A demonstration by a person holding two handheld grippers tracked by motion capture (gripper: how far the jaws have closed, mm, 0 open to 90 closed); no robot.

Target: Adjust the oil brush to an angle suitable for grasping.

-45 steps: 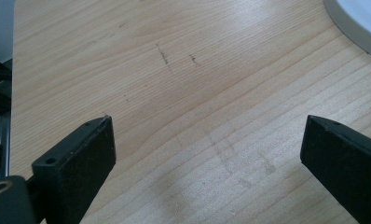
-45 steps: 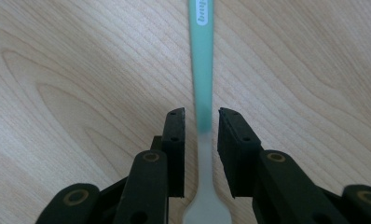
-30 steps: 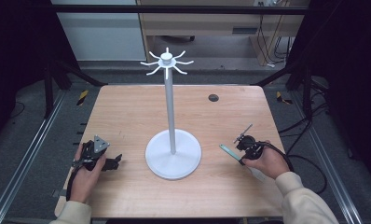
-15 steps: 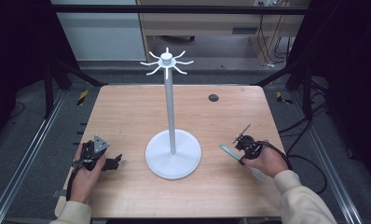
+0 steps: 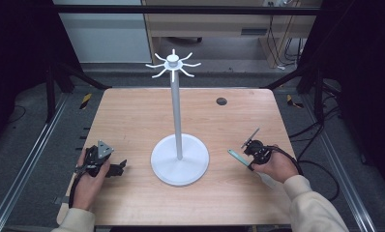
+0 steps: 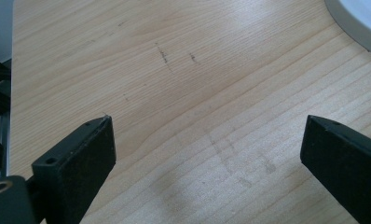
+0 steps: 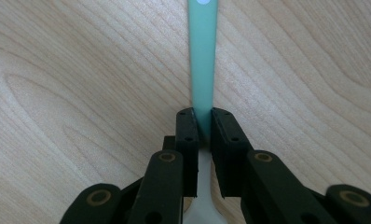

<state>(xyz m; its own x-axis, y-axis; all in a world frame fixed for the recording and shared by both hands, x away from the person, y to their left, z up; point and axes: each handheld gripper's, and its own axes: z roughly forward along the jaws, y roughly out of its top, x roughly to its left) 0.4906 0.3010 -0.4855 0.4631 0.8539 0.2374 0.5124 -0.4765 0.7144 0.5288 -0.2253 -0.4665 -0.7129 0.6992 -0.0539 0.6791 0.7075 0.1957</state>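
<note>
Pale wood grain runs under everything here, and I work across the table (image 5: 132, 121) from my left side to my right. At about eight o'clock from the stand, my left gripper (image 5: 117, 167) rests on the boards in my hand, its jaws spread wide with nothing between them; in the left gripper view I see bare wood there and the curved white edge of the base (image 6: 360, 23) up at one o'clock. It has no job yet.

In the middle rises the white stand (image 5: 177, 116), a tall pole on a round disc, with a ring of short hooks (image 5: 173, 65) fanning out at the top.

At about three o'clock from that disc, near the table's right side, my right gripper (image 7: 202, 122) is pinched tight on the mint-green handle (image 7: 202, 60) of a slim utensil. The handle runs straight ahead from the jaws toward twelve o'clock in the right gripper view, with a hanging hole (image 7: 202, 2) at its far tip, and a whitish part trails back beneath the jaws. It lies low, at or just above the wood.

I judge that the grasp is made and the hanging is not yet begun. Next I must lift the utensil high, carry it toward the hooks, and line the small hole up with one prong; that calls for a steady wrist and a firm pinch so that the handle does not swivel.
</note>
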